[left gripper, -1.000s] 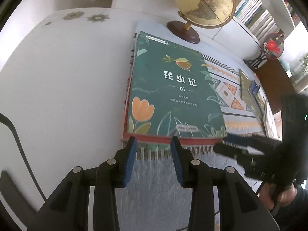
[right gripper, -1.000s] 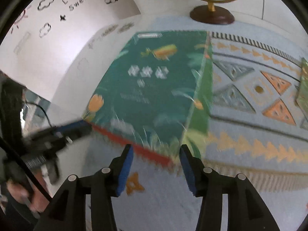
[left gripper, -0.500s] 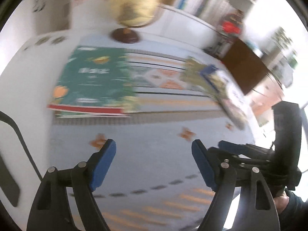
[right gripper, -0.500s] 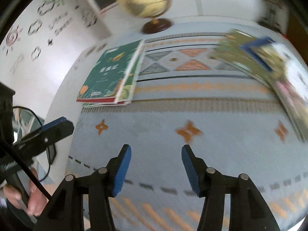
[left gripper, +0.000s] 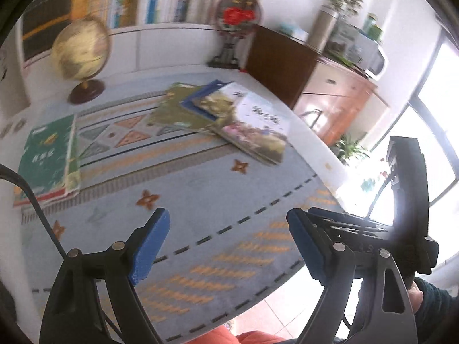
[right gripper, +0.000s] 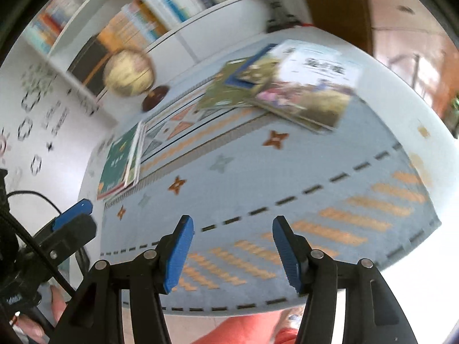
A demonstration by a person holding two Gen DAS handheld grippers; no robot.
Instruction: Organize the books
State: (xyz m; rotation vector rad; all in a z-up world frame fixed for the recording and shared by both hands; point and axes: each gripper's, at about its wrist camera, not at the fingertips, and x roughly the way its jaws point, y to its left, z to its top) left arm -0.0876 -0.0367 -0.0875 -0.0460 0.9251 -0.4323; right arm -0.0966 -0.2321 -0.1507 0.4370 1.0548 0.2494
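At the bottom of the left wrist view, the left gripper [left gripper: 228,243] hangs over the near part of a pale blue patterned tablecloth [left gripper: 200,200], its blue-padded jaws spread wide and opening, with nothing between them. At the left edge of the frame lies the green book [left gripper: 46,157], flat on top of a short stack whose red edge shows below it. Above and right of centre sits the loose pile of books [left gripper: 229,114] (a green cover, a blue one and a pale illustrated one on top, fanned over each other), well apart from the green book. A globe [left gripper: 81,48] on a dark wooden base stands in the upper left, with a bookshelf [left gripper: 160,0] behind it. At the right edge the right gripper [left gripper: 344,223] shows side-on, partly behind the left gripper's right finger.

At the bottom centre of the right wrist view, the right gripper [right gripper: 232,246] points over the same tablecloth [right gripper: 258,186], jaws parted and opening, empty between the pads. The green book [right gripper: 120,157] lies at left of centre, seen at a steep slant. The loose pile of books [right gripper: 287,86] spreads across the upper centre and right, close to the far right edge of the table. The globe [right gripper: 129,73] stands up left. In the lower left corner the left gripper [right gripper: 71,218] shows one blue fingertip, with a hand [right gripper: 43,309] gripping its handle.
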